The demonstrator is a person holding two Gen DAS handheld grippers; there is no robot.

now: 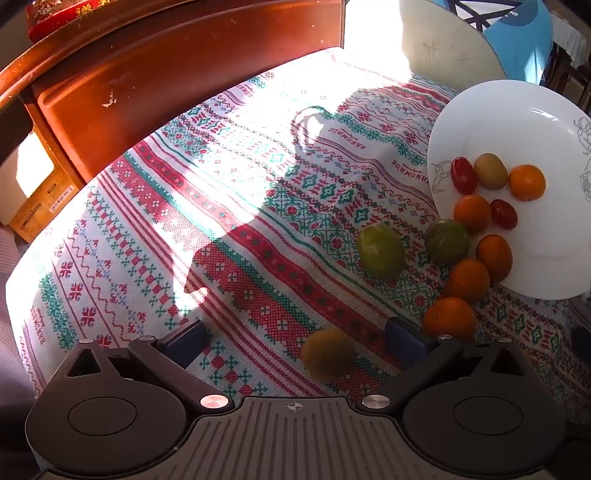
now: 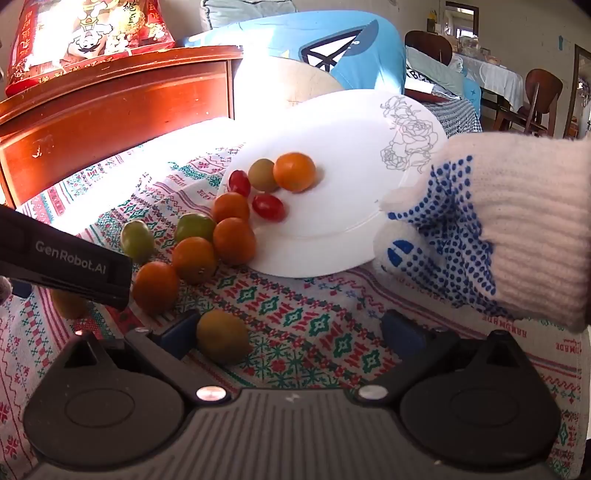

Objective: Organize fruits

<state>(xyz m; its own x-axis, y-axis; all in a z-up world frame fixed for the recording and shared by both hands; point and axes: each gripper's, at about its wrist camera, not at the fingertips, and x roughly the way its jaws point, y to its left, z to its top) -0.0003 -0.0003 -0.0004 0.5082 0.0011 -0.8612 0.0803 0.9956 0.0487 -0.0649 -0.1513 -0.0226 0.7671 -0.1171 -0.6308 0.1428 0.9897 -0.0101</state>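
A white plate [image 1: 517,122] [image 2: 332,122] with a drawn flower is held at its rim by a gloved hand [image 2: 498,221] and looks tilted toward the cloth. On it lie two red cherry tomatoes [image 2: 267,206], a greenish fruit [image 2: 262,174] and oranges [image 2: 294,171]. More oranges [image 1: 448,319] and two green fruits [image 1: 380,251] sit on the cloth at its lower edge. My left gripper [image 1: 295,339] is open over a yellow-green fruit [image 1: 328,354] lying between its fingers. My right gripper [image 2: 291,332] is open, with another yellow-green fruit [image 2: 221,336] beside its left finger.
The patterned tablecloth [image 1: 184,221] covers the table. A wooden cabinet [image 1: 166,74] stands behind it, a blue cushion [image 2: 332,33] and a round pale board [image 2: 295,85] behind the plate. The left gripper's black body [image 2: 74,258] crosses the right wrist view at left.
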